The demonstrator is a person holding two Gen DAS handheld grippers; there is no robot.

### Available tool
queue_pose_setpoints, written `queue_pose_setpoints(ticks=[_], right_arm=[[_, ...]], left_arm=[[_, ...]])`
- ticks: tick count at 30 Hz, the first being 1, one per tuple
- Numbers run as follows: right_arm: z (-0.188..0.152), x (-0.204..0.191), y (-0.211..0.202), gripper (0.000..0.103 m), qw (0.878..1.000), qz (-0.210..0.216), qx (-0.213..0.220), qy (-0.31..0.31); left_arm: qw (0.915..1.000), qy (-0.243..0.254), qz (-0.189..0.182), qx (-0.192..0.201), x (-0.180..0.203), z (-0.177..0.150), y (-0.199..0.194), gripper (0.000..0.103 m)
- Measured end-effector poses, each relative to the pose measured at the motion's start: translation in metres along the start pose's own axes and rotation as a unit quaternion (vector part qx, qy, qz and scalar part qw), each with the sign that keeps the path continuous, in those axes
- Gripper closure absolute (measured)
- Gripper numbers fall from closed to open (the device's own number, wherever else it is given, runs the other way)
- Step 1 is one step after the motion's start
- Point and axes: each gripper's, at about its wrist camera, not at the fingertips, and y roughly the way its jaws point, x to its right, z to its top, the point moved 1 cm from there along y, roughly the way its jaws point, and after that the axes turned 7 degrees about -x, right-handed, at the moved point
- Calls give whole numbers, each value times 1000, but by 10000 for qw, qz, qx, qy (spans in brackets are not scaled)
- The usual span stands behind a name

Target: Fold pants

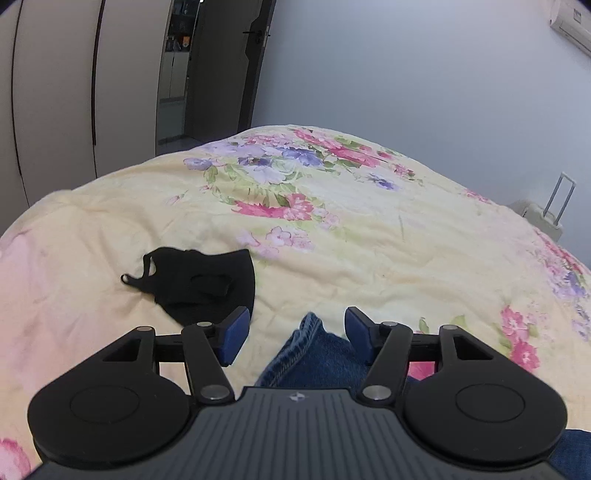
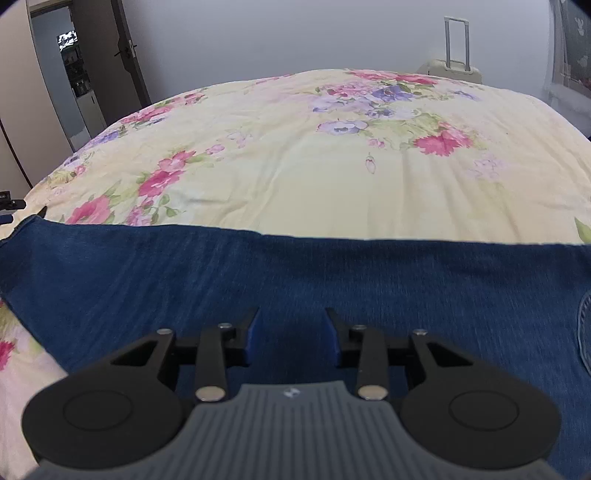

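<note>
Left gripper sits nearest the lens in the left wrist view, jaws spread wide, blue pads apart with nothing pinched between them. Hem end of the pants pokes up in the gap between the fingers; whether denim touches the right-hand pad is unclear, the fabric edge runs behind it. Stitched hem is visible, slightly bunched.

Right gripper likewise released, jaws wide, hovering low over a flat stretch of the pants. Contact with the cloth can't be confirmed from this angle. Denim spans the right wrist view edge to edge, far edge straight, laid across the floral bedspread. Curved pocket stitching shows at the far right edge of that view.

Black face mask lies on the bedspread just left of and beyond the left gripper, apart from the pants. Part of another black tool peeks in at the left border of the right view, near the pants' left end.

Background: white suitcase behind the bed, open dark door, wardrobe panels, wall AC unit.
</note>
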Motion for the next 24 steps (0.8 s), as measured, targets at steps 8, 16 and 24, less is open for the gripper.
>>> queue_pose_setpoints(ticks=[8, 16, 24], right_arm=[[-51, -26, -35, 70, 9998, 132, 18, -114], [-39, -73, -22, 70, 9982, 518, 115, -278], [-25, -103, -1, 80, 9961, 612, 118, -626]], left_arm=[[9883, -1365, -599, -332, -47, -50, -60, 27], [9488, -2815, -1252, -691, -87, -91, -37, 22], [9349, -3205, -1445, -491, -71, -120, 0, 14]])
